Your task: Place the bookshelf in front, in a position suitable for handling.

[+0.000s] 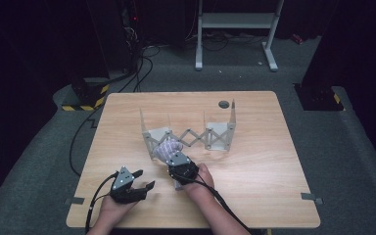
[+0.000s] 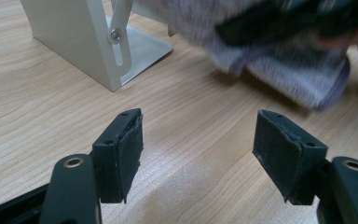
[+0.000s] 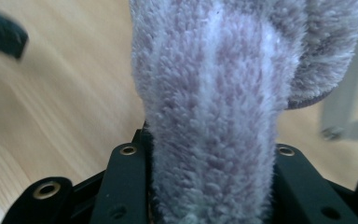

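A fluffy lavender cloth (image 3: 214,93), folded thick, sits between the two black jaws of my right gripper (image 3: 212,182), which is shut on it. From above, that cloth (image 1: 165,148) hangs out in front of the right gripper (image 1: 175,159), just before the left end of a white folding rack (image 1: 191,134). My left gripper (image 1: 144,179) rests low over the table near the front edge, to the left of the right hand. Its jaws stand wide apart with bare wood between them (image 2: 198,126). Blurred, the cloth (image 2: 298,74) is seen at the upper right in the left gripper view.
The rack has two upright white end panels (image 2: 74,42) joined by a scissor lattice, mid-table. A round hole (image 1: 223,104) sits near the table's far edge. Cables and a white stand's legs (image 1: 235,29) lie on the floor beyond.
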The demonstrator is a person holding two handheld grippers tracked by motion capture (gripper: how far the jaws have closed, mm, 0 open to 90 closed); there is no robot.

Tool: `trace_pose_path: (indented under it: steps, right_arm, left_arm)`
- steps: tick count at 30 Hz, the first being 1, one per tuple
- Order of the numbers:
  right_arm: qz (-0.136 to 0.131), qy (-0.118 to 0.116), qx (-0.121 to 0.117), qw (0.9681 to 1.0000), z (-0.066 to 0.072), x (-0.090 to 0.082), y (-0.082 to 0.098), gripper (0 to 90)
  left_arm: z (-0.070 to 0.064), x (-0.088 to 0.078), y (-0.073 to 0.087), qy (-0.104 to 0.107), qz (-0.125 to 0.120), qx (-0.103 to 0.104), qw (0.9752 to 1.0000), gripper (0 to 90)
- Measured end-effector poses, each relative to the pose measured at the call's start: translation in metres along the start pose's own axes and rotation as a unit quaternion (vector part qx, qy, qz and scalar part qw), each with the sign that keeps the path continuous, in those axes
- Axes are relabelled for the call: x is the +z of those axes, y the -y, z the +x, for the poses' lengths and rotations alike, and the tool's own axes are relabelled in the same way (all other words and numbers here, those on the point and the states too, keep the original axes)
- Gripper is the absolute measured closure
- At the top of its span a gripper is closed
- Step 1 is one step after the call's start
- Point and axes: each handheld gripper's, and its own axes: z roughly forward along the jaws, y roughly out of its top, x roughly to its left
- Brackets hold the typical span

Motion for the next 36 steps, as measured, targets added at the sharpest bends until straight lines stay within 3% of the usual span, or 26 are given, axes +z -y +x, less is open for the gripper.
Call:
trace_pose_path:
  steps: [9, 12, 21, 29, 36]
  right_arm:
    - [-0.064, 0.025, 0.003, 0.9976, -0.013, -0.031, -0.033, 64.1]
    - [-0.072, 0.028, 0.004, 0.997, -0.015, -0.036, -0.038, 64.1]
    - [-0.015, 0.003, 0.034, 0.9993, -0.016, -0.008, -0.014, 64.1]
    - [0.04, -0.019, 0.055, 0.9975, -0.012, 0.014, 0.011, 64.0]
    - [0.049, -0.024, 0.051, 0.9972, -0.01, 0.017, 0.015, 63.9]
  left_arm:
    - [0.0, 0.0, 0.0, 0.0, 0.0, 0.001, 1.0, 32.9]
    - [0.0, 0.0, 0.0, 0.0, 0.0, 0.0, 1.0, 32.9]
    - [0.003, -0.003, 0.0, -0.002, -0.002, -0.004, 1.0, 32.9]
    - [0.004, -0.003, -0.001, -0.004, -0.004, -0.004, 1.0, 32.9]
    - [0.005, -0.005, -0.001, -0.004, -0.007, -0.007, 0.9999, 33.0]
